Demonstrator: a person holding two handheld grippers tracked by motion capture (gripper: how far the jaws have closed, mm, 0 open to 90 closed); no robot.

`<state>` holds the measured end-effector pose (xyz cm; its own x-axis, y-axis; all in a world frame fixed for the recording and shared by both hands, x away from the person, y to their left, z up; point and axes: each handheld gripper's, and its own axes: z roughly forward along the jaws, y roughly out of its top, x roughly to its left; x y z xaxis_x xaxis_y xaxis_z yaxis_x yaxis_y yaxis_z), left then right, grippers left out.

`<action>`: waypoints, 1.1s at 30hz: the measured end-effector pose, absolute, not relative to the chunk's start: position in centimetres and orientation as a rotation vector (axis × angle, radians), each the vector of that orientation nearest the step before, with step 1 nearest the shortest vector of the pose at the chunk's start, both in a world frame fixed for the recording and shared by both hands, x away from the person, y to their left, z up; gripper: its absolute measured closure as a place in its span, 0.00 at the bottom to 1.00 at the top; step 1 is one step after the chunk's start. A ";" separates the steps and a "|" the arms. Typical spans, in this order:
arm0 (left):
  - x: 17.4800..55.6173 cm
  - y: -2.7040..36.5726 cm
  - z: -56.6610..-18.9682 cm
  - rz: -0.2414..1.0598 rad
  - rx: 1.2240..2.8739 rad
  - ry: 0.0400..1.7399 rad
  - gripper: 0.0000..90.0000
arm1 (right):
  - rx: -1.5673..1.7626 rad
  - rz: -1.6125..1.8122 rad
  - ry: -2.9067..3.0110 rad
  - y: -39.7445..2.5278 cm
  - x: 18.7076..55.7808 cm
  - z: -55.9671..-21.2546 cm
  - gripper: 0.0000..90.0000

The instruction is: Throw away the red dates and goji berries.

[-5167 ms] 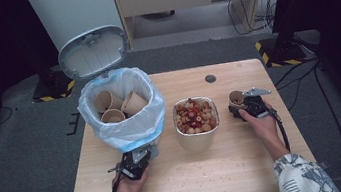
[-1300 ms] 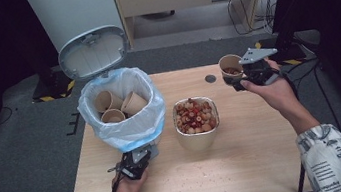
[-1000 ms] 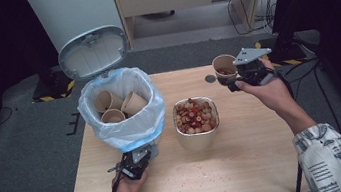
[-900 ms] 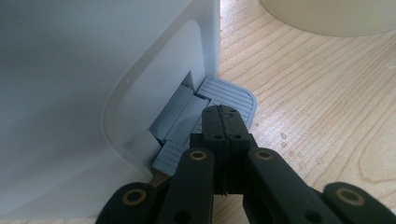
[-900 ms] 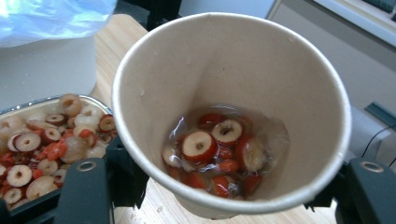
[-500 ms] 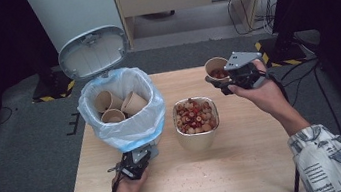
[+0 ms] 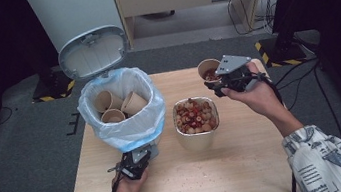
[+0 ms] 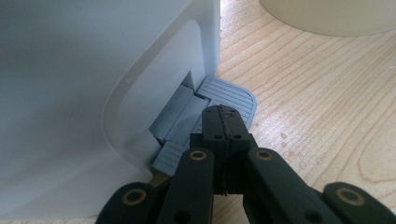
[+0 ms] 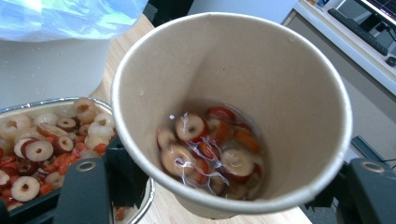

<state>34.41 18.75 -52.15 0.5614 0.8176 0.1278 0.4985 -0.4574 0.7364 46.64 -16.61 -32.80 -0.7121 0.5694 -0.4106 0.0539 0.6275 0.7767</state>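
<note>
My right gripper (image 7: 218,85) is shut on a brown paper cup (image 7: 208,70) and holds it in the air just right of and behind the metal bowl (image 7: 198,138). In the right gripper view the paper cup (image 9: 233,116) holds liquid with red and white fruit slices, and the metal bowl (image 9: 140,205) of similar slices lies below at the left. My left gripper (image 7: 135,164) rests at the foot of the white bin (image 7: 126,135). Its jaws are shut, with the tips (image 8: 225,122) pressed on the bin's grey pedal (image 8: 226,95).
The bin is lined with a blue bag (image 7: 127,127), its lid (image 7: 93,51) stands open, and three used paper cups (image 7: 118,105) lie inside. A cable (image 7: 296,70) trails from the right gripper. Bare wooden tabletop (image 7: 230,173) lies toward the front edge.
My right gripper has lifted the cup off the table's right side and carried it left toward the bowl. The left gripper has stayed on the pedal.
</note>
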 end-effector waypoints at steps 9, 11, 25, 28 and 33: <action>34.4 18.7 -52.2 0.631 2.134 1.054 1.00 | 0.455 0.997 2.193 -16.1 46.4 -32.6 0.35; 34.4 18.7 -52.2 0.630 2.134 1.054 1.00 | 0.450 0.989 2.196 -16.1 46.4 -32.6 0.35; 34.4 18.7 -52.2 0.634 2.133 1.056 1.00 | 0.390 0.952 2.193 -15.2 45.8 -32.5 0.35; 34.4 18.7 -52.2 0.636 2.133 1.057 1.00 | 0.367 0.923 2.191 -14.9 45.6 -32.6 0.35; 34.4 18.7 -52.1 0.648 2.135 1.059 1.00 | 0.329 0.882 2.188 -14.3 45.4 -32.7 0.35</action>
<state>34.36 18.67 -52.15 0.5496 0.8241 0.1372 0.4978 -0.4549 0.7384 45.39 -14.34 -32.69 -0.6922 0.4737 -0.5444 -0.0363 0.7306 0.6819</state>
